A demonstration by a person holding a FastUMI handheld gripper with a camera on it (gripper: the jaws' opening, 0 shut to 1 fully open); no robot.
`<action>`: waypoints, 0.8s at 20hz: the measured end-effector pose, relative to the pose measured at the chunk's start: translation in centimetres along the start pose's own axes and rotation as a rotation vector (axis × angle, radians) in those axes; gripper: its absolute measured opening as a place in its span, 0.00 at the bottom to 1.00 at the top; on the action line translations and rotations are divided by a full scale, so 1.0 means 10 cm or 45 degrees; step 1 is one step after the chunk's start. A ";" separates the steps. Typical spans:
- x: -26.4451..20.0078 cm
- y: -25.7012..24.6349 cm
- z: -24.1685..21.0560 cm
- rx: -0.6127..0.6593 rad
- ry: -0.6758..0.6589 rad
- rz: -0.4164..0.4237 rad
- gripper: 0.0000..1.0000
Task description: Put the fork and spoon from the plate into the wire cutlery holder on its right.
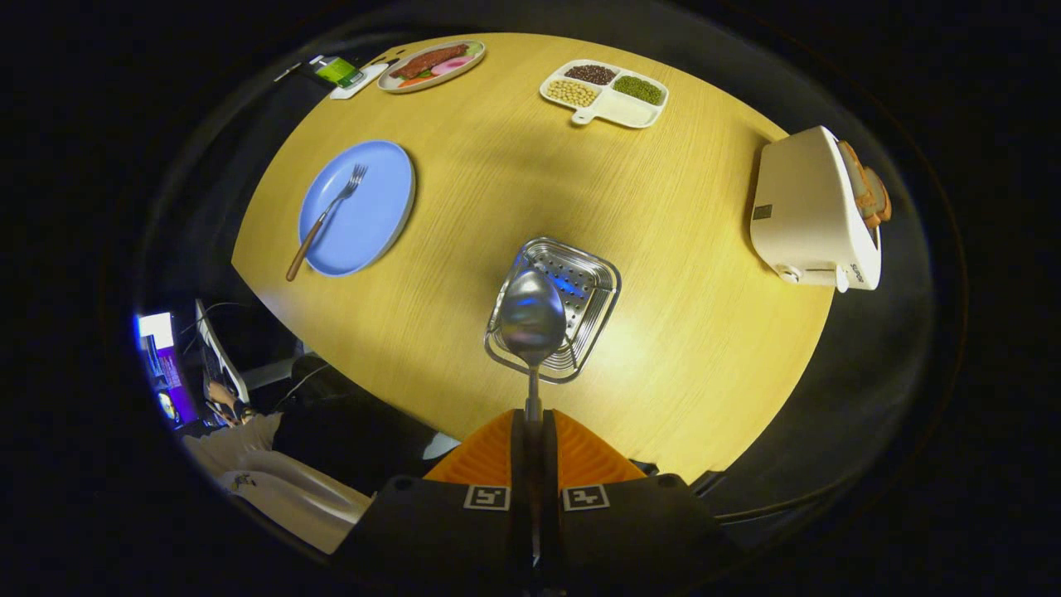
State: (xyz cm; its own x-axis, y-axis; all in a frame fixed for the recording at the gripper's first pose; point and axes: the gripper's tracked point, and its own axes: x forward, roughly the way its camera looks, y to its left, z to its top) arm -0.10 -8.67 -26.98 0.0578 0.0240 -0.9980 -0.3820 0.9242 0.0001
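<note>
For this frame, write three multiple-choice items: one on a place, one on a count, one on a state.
1. Where is the fork?
A. in the holder
B. on the blue plate
C. on the toaster

2. How many sections of the divided tray hold beans?
A. one
B. three
C. five

3. What is the gripper doing?
A. open over the plate
B. shut on the spoon
C. shut on the fork

Key: 1 B, its tines lie on the plate, handle over the rim. 2 B, dark, pale and green heaps. 3 B, the jaws clamp the handle, bowl above the holder.
</note>
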 end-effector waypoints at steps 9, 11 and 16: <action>0.21 -0.10 0.21 0.007 0.104 0.026 0.11; 0.23 -0.13 0.22 0.031 0.101 0.021 0.12; 0.22 -0.10 0.34 0.046 0.026 0.022 0.12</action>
State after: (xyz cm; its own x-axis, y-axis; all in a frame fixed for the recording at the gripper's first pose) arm 3.52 -8.29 -29.01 0.0321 0.0326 -0.9990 -0.3492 0.9368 0.0194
